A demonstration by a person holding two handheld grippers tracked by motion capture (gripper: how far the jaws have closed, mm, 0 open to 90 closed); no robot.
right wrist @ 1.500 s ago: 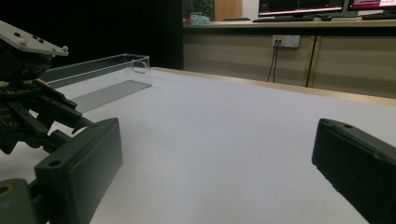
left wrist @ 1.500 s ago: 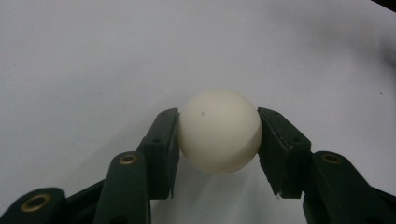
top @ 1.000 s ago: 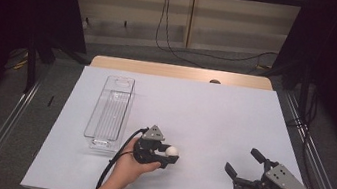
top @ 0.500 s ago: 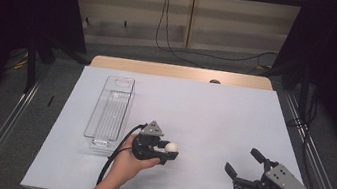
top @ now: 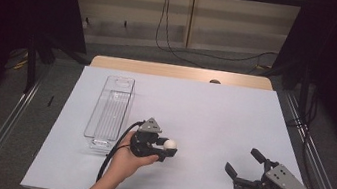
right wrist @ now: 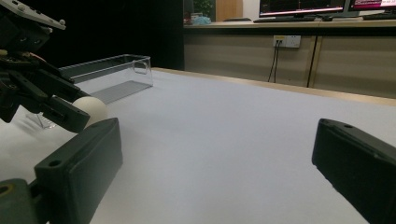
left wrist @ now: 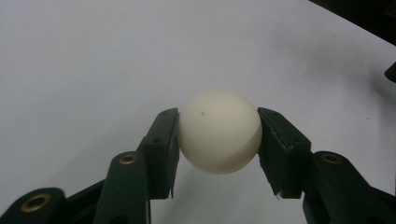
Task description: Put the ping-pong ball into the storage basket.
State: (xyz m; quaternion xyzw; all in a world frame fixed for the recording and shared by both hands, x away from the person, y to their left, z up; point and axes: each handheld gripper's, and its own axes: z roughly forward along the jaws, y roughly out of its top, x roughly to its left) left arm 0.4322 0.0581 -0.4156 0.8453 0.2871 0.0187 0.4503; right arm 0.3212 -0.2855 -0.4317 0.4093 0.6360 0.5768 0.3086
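A white ball [left wrist: 218, 131] sits clamped between the two black jaws of my left gripper [left wrist: 215, 133], just above the white table. From above, that gripper [top: 167, 147] and its ball [top: 170, 145] are near the table's front, right of the clear tray [top: 110, 111]. My right gripper [top: 244, 162] stands open at the front right with nothing between its fingers. In the right gripper view, its gripper [right wrist: 215, 154] has wide-apart jaws, and the ball [right wrist: 91, 108] and the left gripper [right wrist: 81, 117] show at the left.
The clear plastic tray [right wrist: 135, 70] lies lengthwise on the table's left half. A white sheet [top: 213, 116] covers the table. Cables and metal rails run along both sides on the floor.
The left hand has drifted slightly with the ball still gripped. The right gripper has stayed where it was.
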